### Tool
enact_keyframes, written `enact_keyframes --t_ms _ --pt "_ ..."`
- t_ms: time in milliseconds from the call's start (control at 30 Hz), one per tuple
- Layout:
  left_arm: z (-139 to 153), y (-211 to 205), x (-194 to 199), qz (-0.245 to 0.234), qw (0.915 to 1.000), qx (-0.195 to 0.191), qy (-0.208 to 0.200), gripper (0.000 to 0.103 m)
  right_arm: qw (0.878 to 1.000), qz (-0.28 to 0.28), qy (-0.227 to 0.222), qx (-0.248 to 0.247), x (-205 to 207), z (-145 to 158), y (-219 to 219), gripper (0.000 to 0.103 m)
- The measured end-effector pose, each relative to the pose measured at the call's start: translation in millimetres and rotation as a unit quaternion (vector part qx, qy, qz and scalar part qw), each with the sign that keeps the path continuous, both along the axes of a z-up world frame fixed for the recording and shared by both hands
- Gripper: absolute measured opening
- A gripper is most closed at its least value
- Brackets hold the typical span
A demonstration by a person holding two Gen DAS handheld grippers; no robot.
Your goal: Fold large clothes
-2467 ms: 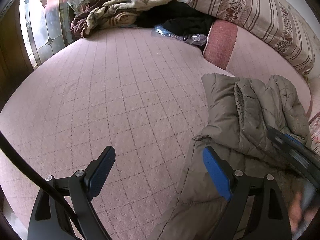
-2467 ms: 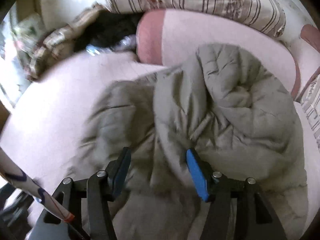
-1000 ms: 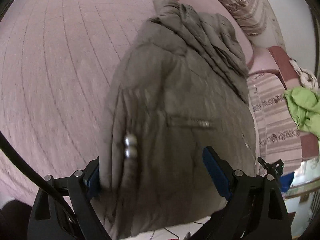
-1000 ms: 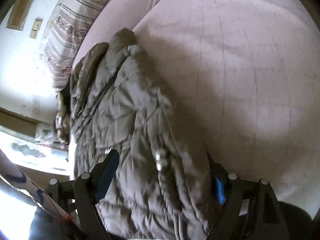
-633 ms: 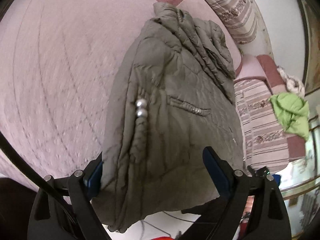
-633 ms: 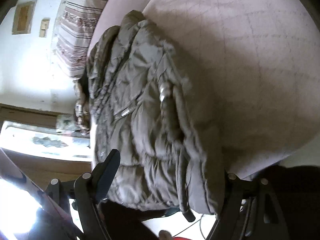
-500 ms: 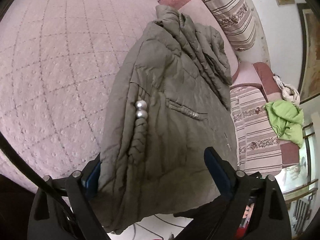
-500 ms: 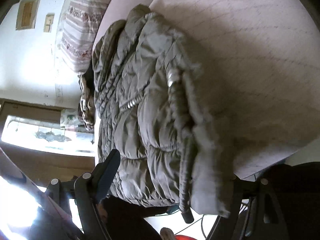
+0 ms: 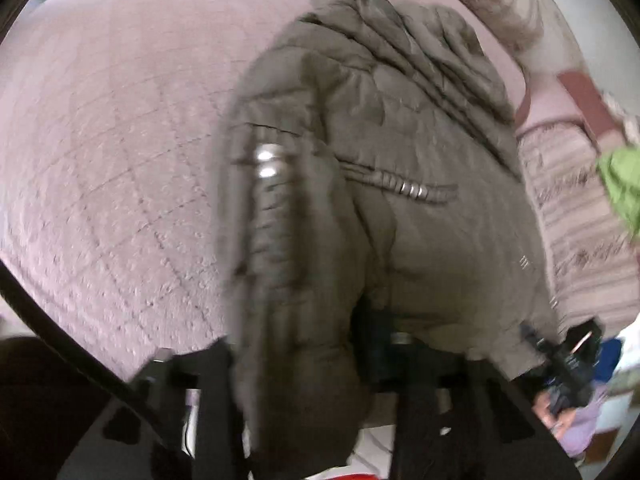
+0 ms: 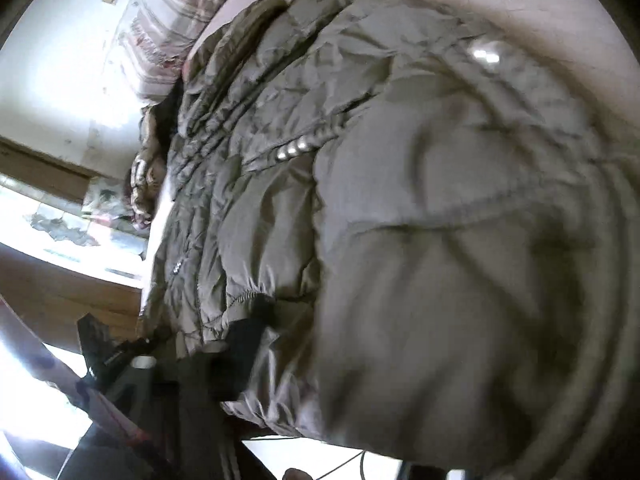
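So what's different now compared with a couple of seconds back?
Both grippers were open and clear of the grey padded jacket then. Now the left gripper has closed on its near hem, with fabric bunched between the fingers. The right gripper is buried in the same hem, so its grip is unclear. The jacket's near edge has been gathered up off the pink bedspread. The striped pillows have stayed put.

Both views are soft with motion blur and bend strongly toward their dark round borders. Daylight from the window (image 10: 60, 216) burns out the left side of the right wrist view, and metal snaps on the jacket (image 9: 384, 184) give small glare.
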State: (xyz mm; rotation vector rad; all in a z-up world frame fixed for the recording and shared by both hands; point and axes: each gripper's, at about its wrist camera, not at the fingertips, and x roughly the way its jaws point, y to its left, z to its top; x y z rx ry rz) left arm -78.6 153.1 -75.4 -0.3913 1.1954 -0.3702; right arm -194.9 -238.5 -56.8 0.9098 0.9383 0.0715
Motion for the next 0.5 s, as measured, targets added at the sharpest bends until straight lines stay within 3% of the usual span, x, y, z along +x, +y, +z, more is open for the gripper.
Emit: enact_keyframes --t_ms 33,133,300,500 --pt "7.8 4.2 -1.7 0.011 0.9999 -0.012 -0.004 0.02 1.0 -0.005 -0.001 0.007 -1.3 2.0 -3.2 0.027" --pt "35.1 8.2 -10.0 0.021 0.9988 -0.027 -0.033 0.017 1.0 -0.01 -0.028 0.009 -9.0 22.9 -10.5 0.019" --pt "79.3 18.6 -37.4 0.015 0.9952 -0.042 -0.087 0.015 0.997 0.005 -0.073 -0.015 -21.3 69.9 -3.8 0.016" --pt "90.7 23.7 -53.7 -0.013 0.9947 -0.01 -0.101 0.015 0.994 0.029 -0.095 -0.05 -40.9 99.8 4.7 0.016"
